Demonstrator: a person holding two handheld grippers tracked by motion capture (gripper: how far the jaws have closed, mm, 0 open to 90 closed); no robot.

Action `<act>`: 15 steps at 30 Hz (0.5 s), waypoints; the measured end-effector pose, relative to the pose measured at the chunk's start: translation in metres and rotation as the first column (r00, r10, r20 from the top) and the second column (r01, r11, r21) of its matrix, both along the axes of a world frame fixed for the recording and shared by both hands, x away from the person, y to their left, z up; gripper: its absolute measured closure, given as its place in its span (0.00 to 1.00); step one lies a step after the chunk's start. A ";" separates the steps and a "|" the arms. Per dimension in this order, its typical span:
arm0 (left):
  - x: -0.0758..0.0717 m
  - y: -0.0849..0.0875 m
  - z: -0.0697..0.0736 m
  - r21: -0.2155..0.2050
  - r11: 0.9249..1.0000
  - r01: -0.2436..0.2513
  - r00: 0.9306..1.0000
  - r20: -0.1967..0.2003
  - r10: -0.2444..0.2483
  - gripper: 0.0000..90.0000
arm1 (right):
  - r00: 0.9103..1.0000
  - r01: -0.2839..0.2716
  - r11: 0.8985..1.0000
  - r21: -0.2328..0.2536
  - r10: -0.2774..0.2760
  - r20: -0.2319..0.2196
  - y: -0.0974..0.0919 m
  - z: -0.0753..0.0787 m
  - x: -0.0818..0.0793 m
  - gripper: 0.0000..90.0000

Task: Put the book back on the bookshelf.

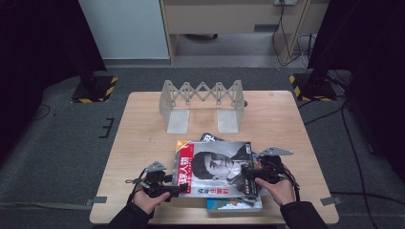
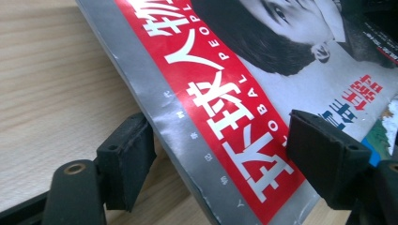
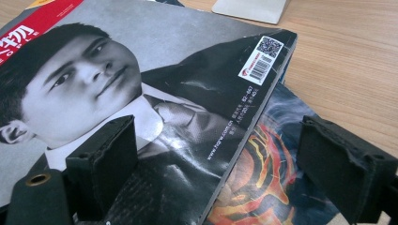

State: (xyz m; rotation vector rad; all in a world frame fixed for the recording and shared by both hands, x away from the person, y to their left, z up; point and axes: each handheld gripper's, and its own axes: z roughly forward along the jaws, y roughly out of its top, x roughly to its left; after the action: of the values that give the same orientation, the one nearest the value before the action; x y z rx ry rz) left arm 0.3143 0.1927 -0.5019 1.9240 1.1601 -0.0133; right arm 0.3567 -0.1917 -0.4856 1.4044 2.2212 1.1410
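Left gripper view puts your left gripper with its jaws parted wide astride the spine edge of the top magazine, one pad under the lifted edge and one above the red title band, nothing clamped yet; your right gripper is likewise open, straddling the opposite edge near the barcode corner, with a colourful magazine showing beneath. From the high view the top magazine lies on a loose stack near your side of the table, the folding rack standing well apart at the far side. Expect it to be light, floppy and glossy; it will likely sag and slide; take the bound spine, which looks stiffest, rather than the loose page edge.
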 end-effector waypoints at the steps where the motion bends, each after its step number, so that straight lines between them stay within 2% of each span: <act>1: 0.001 0.000 -0.001 -0.009 1.000 0.002 1.000 -0.008 -0.002 0.26 | 1.000 0.000 1.000 0.001 0.000 0.000 0.000 0.000 0.000 0.14; 4: 0.003 -0.002 -0.003 -0.044 0.999 0.011 0.999 -0.044 -0.013 0.26 | 1.000 0.001 1.000 -0.003 -0.001 0.001 0.001 -0.001 0.000 0.14; 6: 0.004 -0.001 -0.002 -0.055 0.998 0.014 0.998 -0.054 -0.017 0.27 | 1.000 0.000 1.000 -0.004 0.000 -0.001 0.001 -0.001 0.000 0.14; 10: 0.001 0.002 0.005 -0.055 0.998 0.005 1.000 -0.019 -0.006 0.35 | 1.000 -0.007 1.000 -0.019 0.007 0.007 0.001 -0.002 0.000 0.14; 12: -0.001 0.005 0.011 -0.088 0.996 -0.005 1.000 -0.005 0.004 0.38 | 1.000 -0.008 1.000 -0.024 0.008 0.007 0.002 -0.002 -0.001 0.14; 14: -0.002 0.008 0.015 -0.135 0.991 -0.019 1.000 0.008 0.021 0.40 | 1.000 -0.008 1.000 -0.024 0.008 0.004 0.002 -0.002 -0.001 0.14; 15: -0.002 0.009 0.016 -0.144 0.989 -0.022 1.000 0.015 0.024 0.41 | 1.000 -0.008 1.000 -0.021 0.008 0.003 0.002 -0.002 -0.001 0.14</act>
State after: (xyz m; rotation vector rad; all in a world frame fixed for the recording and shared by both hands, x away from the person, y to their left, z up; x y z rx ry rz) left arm 0.3121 0.2017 -0.4859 1.7808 1.1392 -0.0669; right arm 0.3560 -0.1896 -0.4880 1.3855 2.2316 1.1180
